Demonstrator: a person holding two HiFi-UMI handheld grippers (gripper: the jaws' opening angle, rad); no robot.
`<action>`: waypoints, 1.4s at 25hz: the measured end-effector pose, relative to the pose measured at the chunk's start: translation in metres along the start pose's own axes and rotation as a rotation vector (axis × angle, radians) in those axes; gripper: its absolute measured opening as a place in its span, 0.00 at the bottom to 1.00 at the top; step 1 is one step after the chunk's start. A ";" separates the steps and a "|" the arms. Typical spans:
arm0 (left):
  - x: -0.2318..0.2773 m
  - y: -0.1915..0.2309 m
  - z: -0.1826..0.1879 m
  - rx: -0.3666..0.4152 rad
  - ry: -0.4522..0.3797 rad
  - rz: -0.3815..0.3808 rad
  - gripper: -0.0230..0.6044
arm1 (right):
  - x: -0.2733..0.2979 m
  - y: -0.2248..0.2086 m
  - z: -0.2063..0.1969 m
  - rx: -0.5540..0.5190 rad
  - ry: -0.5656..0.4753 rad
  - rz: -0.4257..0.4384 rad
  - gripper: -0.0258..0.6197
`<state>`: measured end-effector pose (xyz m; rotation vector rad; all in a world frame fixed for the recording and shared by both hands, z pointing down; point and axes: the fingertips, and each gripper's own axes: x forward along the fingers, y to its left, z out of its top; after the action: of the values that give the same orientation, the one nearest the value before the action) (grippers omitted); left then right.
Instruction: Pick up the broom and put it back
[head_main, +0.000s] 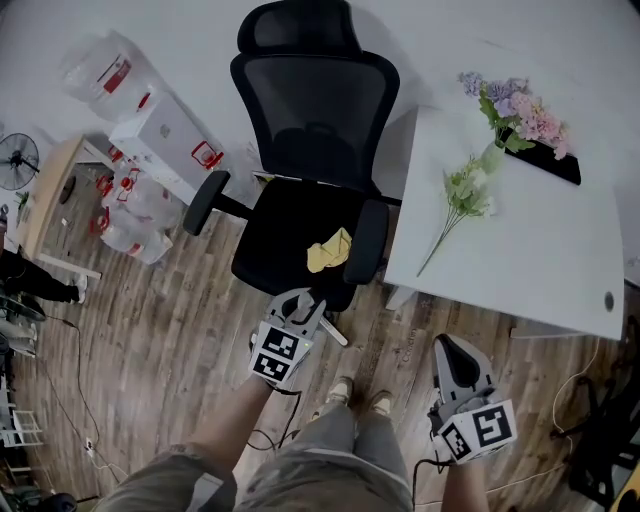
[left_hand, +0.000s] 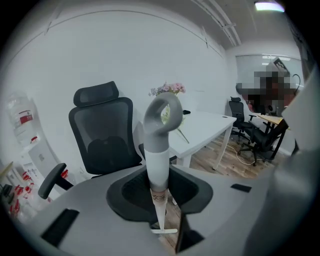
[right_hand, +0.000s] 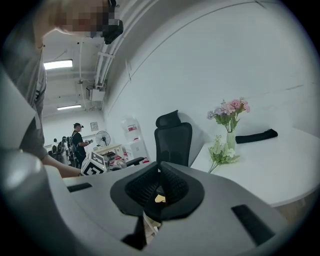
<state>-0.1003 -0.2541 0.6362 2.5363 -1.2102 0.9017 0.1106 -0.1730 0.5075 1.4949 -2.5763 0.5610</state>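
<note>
- Wood-plank floor (head_main: 150, 330) fills the head view, with a black office chair (head_main: 310, 130) at 12 o'clock and a white desk (head_main: 520, 250) at 2 o'clock.
- The broom (left_hand: 159, 150) is already in the left gripper (head_main: 296, 308), whose jaws are clamped on its pale handle, so that hand is the nearer one.
- The broom's long axis crosses the jaws. In the left gripper view the grey hanging loop points to 12 o'clock and the shaft drops toward 6 o'clock. I cannot make out the brush head.
- The right gripper (head_main: 456, 352) sits at 4 o'clock from the left one, jaws together on nothing, well apart from the handle.
- A small mark on the handle and the red labels on the water jugs (head_main: 115, 75) at 10 o'clock are too small to read.
</note>
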 end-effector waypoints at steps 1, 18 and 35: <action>-0.011 -0.004 -0.002 0.002 -0.004 -0.001 0.22 | -0.003 0.006 0.003 -0.005 0.000 0.005 0.10; -0.212 -0.028 0.188 0.022 -0.359 -0.052 0.22 | -0.111 0.070 0.149 -0.174 -0.213 -0.077 0.10; -0.300 -0.088 0.289 0.075 -0.570 -0.142 0.21 | -0.198 0.109 0.219 -0.278 -0.387 -0.114 0.10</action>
<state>-0.0501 -0.1233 0.2346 3.0052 -1.1120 0.1891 0.1371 -0.0429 0.2222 1.7740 -2.6646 -0.1126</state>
